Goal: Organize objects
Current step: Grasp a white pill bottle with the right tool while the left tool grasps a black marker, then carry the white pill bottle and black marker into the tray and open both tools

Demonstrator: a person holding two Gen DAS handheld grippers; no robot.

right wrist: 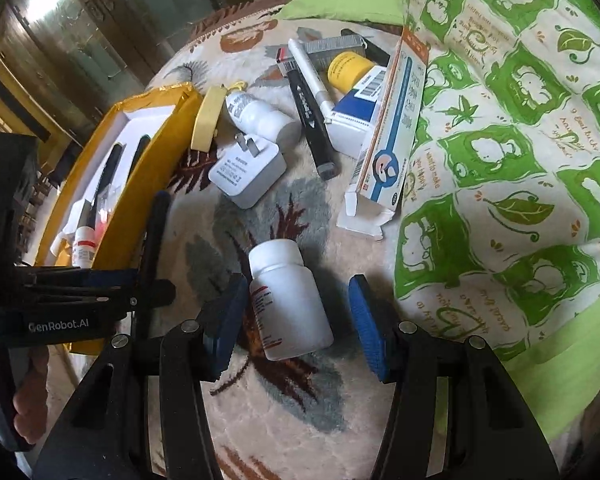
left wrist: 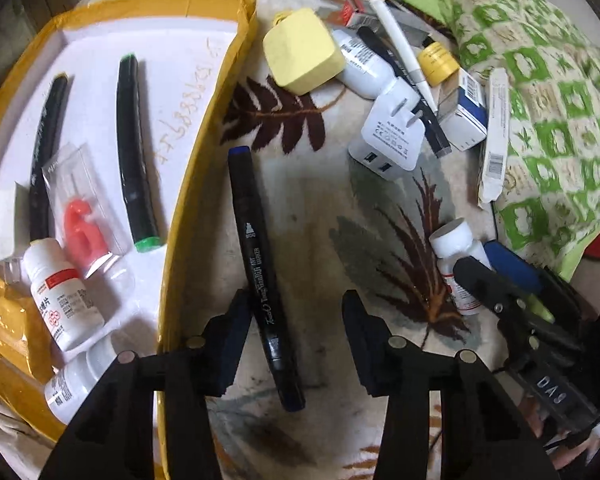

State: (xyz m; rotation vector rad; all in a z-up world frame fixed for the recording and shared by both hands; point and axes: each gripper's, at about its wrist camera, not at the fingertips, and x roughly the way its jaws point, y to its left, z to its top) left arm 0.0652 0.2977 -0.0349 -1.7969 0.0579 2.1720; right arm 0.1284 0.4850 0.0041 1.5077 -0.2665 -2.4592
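A yellow-rimmed tray (left wrist: pixel 204 168) on the left holds two black markers (left wrist: pixel 134 148), a red item in a clear packet (left wrist: pixel 82 228) and white bottles (left wrist: pixel 62 292). My left gripper (left wrist: pixel 296 344) is open around a black blue-capped marker (left wrist: pixel 260 268) that lies on the leaf-patterned blanket, just right of the tray. My right gripper (right wrist: pixel 298 320) is open around a white pill bottle (right wrist: pixel 288 300) lying on the blanket; the bottle also shows in the left wrist view (left wrist: pixel 456 264). The tray shows in the right wrist view (right wrist: pixel 140 176) too.
Loose items lie beyond: a yellow block (left wrist: pixel 304 50), a white plug charger (left wrist: pixel 392 136), a white bottle (left wrist: pixel 364 64), a white pen (left wrist: pixel 404 48), a yellow-lidded jar (left wrist: pixel 438 62), small boxes (left wrist: pixel 466 114) and a long carton (right wrist: pixel 392 136). A green-patterned pillow (right wrist: pixel 520 160) bounds the right.
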